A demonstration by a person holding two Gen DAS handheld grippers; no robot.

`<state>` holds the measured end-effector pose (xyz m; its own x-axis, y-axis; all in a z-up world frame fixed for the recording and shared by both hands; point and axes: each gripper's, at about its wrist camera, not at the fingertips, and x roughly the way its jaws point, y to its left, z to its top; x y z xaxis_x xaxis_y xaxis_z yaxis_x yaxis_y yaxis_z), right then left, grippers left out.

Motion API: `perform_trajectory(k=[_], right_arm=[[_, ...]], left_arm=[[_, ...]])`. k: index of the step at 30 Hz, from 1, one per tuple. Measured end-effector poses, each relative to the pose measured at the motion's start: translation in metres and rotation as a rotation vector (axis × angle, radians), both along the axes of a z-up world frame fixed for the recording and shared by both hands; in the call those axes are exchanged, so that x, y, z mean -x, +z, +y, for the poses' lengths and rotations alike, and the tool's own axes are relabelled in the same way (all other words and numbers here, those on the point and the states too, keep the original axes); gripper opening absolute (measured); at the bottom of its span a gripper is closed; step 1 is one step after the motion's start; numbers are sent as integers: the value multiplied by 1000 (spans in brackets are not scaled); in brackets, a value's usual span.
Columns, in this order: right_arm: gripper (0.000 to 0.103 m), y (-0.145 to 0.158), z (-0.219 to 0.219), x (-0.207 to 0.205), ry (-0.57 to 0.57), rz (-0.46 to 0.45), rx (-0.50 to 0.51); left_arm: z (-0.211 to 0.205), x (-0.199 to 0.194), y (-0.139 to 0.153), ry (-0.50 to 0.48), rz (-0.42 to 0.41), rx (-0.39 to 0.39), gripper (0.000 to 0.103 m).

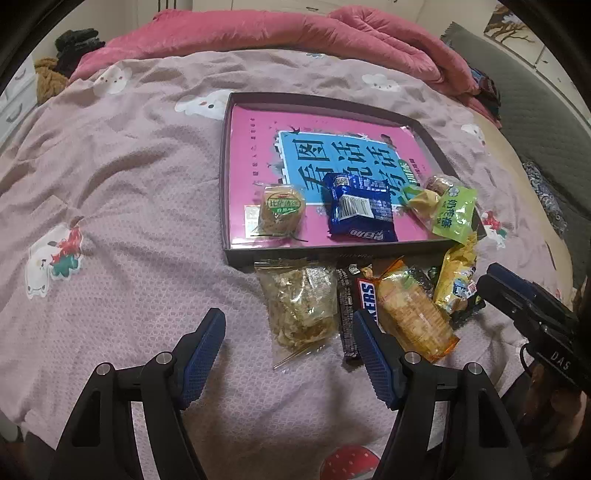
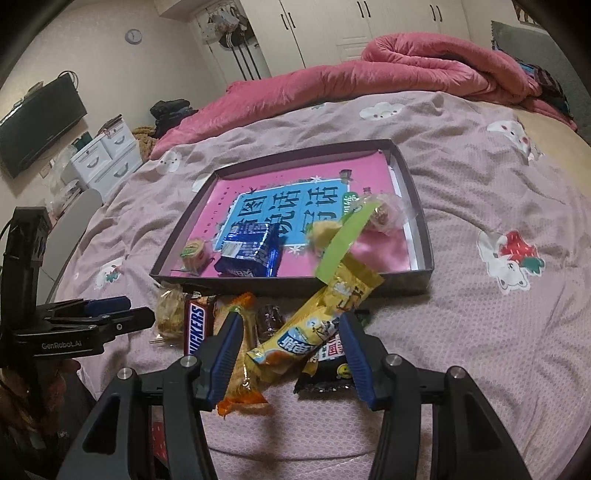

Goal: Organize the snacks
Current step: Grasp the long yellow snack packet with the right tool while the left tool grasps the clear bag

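A dark shallow tray (image 1: 332, 254) lined with a pink book lies on the bed. It holds a round cake (image 1: 281, 214), a blue packet (image 1: 358, 210) and a green packet (image 1: 452, 216) that hangs over its near right corner. Loose snacks lie in front of it: a clear packet (image 1: 299, 310), a Snickers bar (image 1: 369, 295), an orange packet (image 1: 413, 317), a yellow packet (image 2: 325, 314) leaning on the tray rim and a black packet (image 2: 328, 369). My left gripper (image 1: 289, 321) hovers open over the clear packet. My right gripper (image 2: 291, 325) stands open over the yellow packet, pads apart from it.
A rumpled pink duvet (image 1: 295, 33) runs along the far side of the bed. The mauve sheet (image 1: 129, 184) spreads left of the tray. White drawers (image 2: 107, 158) and a wall screen (image 2: 40, 125) stand beyond the bed's left edge. A hand (image 1: 554, 406) holds the right gripper.
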<state>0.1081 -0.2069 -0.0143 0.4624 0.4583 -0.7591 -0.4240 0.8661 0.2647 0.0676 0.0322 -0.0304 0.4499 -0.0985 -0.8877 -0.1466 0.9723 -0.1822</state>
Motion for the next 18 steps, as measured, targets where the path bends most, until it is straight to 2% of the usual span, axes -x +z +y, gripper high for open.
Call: perform_trajectory(k=[9,18], right_arm=[[54,-20,-6,-17,-38,70,4],[54,-28,5,-32,-4,54,13]], left_arm=[[2,-2,-12,10,23,2,73],[3,-8,-24,21,44,6,73]])
